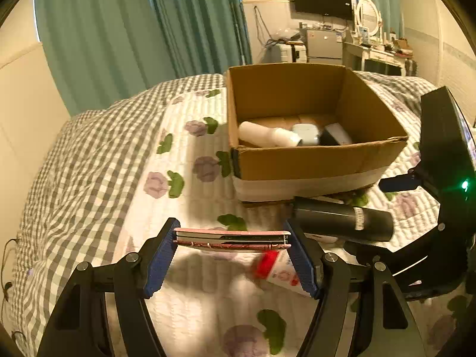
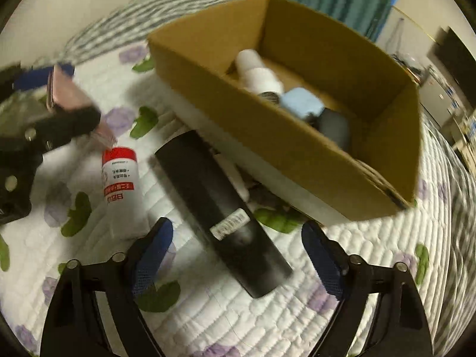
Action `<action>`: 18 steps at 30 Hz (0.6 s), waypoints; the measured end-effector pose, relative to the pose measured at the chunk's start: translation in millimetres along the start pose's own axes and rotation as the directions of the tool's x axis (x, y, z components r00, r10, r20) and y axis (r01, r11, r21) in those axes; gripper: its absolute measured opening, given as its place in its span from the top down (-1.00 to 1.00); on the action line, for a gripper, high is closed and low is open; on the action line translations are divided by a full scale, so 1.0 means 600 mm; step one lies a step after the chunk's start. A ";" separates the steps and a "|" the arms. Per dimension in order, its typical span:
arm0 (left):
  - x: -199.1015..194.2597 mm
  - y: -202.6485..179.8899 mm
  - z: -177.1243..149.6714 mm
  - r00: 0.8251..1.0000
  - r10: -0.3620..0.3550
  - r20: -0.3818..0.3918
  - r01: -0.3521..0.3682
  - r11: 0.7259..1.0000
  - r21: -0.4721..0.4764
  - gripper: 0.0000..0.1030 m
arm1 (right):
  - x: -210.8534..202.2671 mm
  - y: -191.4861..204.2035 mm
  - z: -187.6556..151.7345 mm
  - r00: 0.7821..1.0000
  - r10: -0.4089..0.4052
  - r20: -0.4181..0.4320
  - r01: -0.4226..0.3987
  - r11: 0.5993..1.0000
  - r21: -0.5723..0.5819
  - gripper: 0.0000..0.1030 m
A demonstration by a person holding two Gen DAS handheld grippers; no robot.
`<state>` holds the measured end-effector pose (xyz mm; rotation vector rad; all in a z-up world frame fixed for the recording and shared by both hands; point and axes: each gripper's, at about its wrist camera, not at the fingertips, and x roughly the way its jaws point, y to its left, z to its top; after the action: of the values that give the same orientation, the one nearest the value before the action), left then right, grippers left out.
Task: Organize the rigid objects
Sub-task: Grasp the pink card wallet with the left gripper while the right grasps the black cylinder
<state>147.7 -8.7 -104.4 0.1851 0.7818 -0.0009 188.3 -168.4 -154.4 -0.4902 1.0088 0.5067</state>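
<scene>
Left gripper [image 1: 232, 239] clamped, right gripper [image 2: 238, 255] agape.

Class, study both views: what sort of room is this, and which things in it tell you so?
Most likely a bedroom. A quilted floral bedspread covers a bed, a dressing table with an oval mirror stands by the far wall, and teal curtains hang behind.
</scene>
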 end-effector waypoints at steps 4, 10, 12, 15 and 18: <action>0.011 0.006 -0.007 1.000 0.006 -0.018 -0.006 1.000 -0.010 -0.40 | 0.032 0.012 0.022 0.999 0.016 -0.036 -0.018 0.999 -0.029 -0.43; 0.012 0.015 -0.011 1.000 0.001 -0.017 -0.001 1.000 -0.025 -0.40 | 0.043 0.025 0.022 0.998 -0.004 -0.059 0.003 1.000 -0.024 0.00; 0.011 0.016 -0.011 1.000 0.002 -0.015 -0.002 1.000 -0.030 -0.40 | 0.034 0.036 0.017 0.998 -0.018 -0.061 0.016 1.000 -0.024 0.06; 0.004 0.016 -0.011 1.000 -0.002 -0.012 0.001 0.999 -0.034 -0.40 | 0.019 0.039 0.013 0.999 -0.007 -0.051 0.007 1.000 0.009 0.16; -0.006 0.016 -0.010 1.000 -0.004 -0.005 0.004 0.999 -0.036 -0.40 | 0.000 0.042 0.013 0.999 -0.026 -0.043 0.027 0.999 0.019 0.18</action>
<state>141.4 1.7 -104.5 0.1490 0.7863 0.0097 178.0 -144.1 -154.8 -0.4982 1.0463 0.4636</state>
